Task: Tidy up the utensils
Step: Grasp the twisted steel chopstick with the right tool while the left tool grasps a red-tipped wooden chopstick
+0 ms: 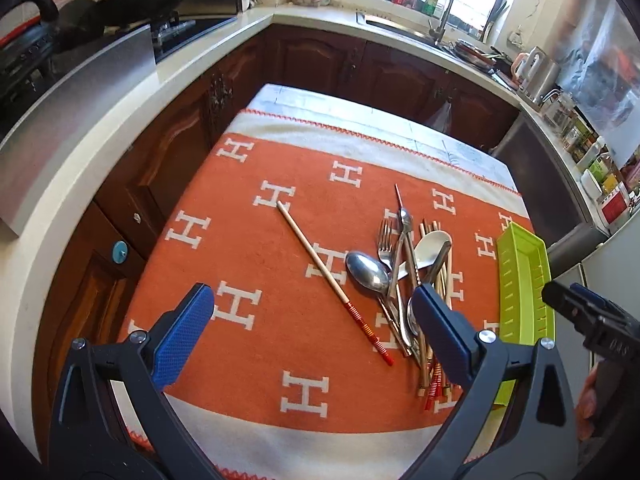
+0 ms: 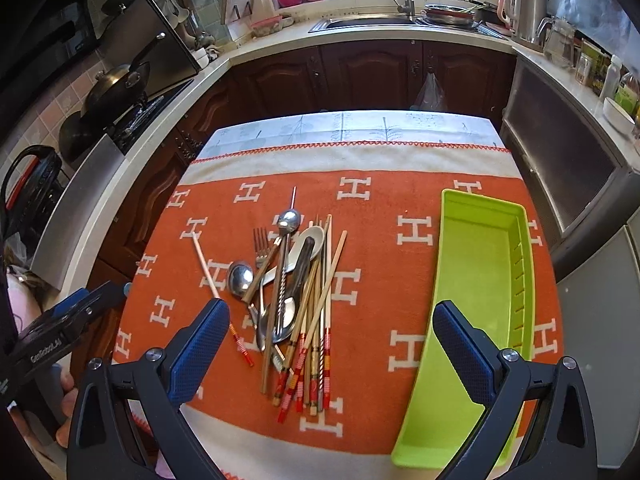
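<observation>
We hold both grippers above the near edge of the table, and both stand wide open with nothing between their blue pads. The left gripper [image 1: 312, 336] frames the lone chopstick [image 1: 320, 268], which lies apart from the rest on the orange cloth [image 1: 248, 216]; that spread suits a reach down onto it. The right gripper [image 2: 330, 348] hangs over the gap between the heap and the green tray [image 2: 480, 264], with its right finger over the tray's near end.

The utensils sit in one tangled pile [image 2: 296, 288] in the middle of the cloth: a metal spoon [image 2: 240, 278], a fork [image 2: 261, 246], a white ceramic spoon [image 2: 308, 244], and a bundle of chopsticks [image 2: 316, 340] with red-banded ends toward us. Other long metal pieces lie across them, though we cannot tell just what each one is in the overlap.

The tray lies lengthwise just right of the pile, apart from it, and holds nothing. We judge it is set there so each piece needs only a short carry. Sorting has not begun, and the stray chopstick looks the easiest first pick.
</observation>
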Available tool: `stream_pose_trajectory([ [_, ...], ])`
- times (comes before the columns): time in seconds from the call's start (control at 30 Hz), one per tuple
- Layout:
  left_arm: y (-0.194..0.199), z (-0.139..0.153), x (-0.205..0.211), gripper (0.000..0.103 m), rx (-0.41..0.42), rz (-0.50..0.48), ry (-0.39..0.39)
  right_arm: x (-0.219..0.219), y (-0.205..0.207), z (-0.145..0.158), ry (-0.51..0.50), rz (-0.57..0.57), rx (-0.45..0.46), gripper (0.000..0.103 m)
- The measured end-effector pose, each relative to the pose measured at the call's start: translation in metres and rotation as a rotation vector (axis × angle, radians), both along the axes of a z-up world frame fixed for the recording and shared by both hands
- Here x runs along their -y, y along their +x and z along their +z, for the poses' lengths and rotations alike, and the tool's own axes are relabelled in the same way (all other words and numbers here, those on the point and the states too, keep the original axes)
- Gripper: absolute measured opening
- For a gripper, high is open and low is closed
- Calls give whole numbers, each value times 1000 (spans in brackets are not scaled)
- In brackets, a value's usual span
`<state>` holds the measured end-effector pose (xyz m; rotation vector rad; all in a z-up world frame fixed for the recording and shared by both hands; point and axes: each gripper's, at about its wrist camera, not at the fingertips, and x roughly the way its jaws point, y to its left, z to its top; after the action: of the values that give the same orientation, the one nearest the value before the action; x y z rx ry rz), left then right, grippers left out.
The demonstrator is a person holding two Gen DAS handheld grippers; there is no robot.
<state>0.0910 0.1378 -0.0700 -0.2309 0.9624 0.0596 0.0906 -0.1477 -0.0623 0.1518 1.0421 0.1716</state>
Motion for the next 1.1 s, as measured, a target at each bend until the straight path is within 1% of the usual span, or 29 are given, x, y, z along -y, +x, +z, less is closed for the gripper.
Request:
stream_pose_trajectory([
  [0.1,9,-14,-2,96,-38,5,4,-1,16,-14,23,10,-19,102],
  [0.13,12,-19,-3,96,-48,7,6,-2,20,-19,32,17,-29,97],
  [0.17,15,-24,-3,95,-59,9,8,-4,23,-24,42,29,-42,90],
  [0.2,19,-33,-4,93,-76,10,5,-7,28,-32,56,44,-65,87],
  [0.27,25,-45,-3,87,-103,13,6,-13,36,-46,89,63,-102,77],
  [0.3,31,-54,-2,82,-122,12,4,-17,41,-55,106,79,-124,75],
  [0.33,34,-61,-1,76,-136,10,1,-22,46,-64,115,93,-143,69],
  [0.37,39,-68,-1,74,-149,7,-4,-27,49,-72,116,107,-153,62],
  [0.4,46,-78,0,70,-170,7,-6,-33,52,-78,113,119,-160,59],
  [0.43,50,-85,1,66,-189,11,-5,-40,55,-85,110,131,-169,51],
  [0.47,54,-92,2,64,-206,13,-8,-46,59,-93,110,147,-180,44],
  [0.5,58,-99,3,62,-221,14,-16,-52,63,-100,110,158,-190,41],
  [0.53,64,-107,3,60,-237,20,-25,-58,64,-104,109,163,-194,34],
  [0.57,66,-111,4,60,-241,23,-26,-64,70,-112,111,170,-206,31],
  [0.63,72,-117,6,60,-247,27,-27,-70,75,-121,106,184,-236,30],
  [0.7,78,-123,7,60,-258,31,-27,-75,83,-130,100,185,-245,27],
  [0.8,85,-130,8,60,-280,43,-23,-82,92,-140,77,195,-244,19],
  [0.87,87,-134,6,60,-304,47,-18,-85,95,-145,58,194,-244,12],
  [0.93,91,-135,11,60,-294,41,18,-87,98,-147,49,199,-242,10],
  [1.0,94,-136,15,60,-289,32,21,-89,100,-150,46,204,-242,10],
  [1.1,101,-138,22,60,-289,22,59,-93,103,-155,45,216,-256,10],
])
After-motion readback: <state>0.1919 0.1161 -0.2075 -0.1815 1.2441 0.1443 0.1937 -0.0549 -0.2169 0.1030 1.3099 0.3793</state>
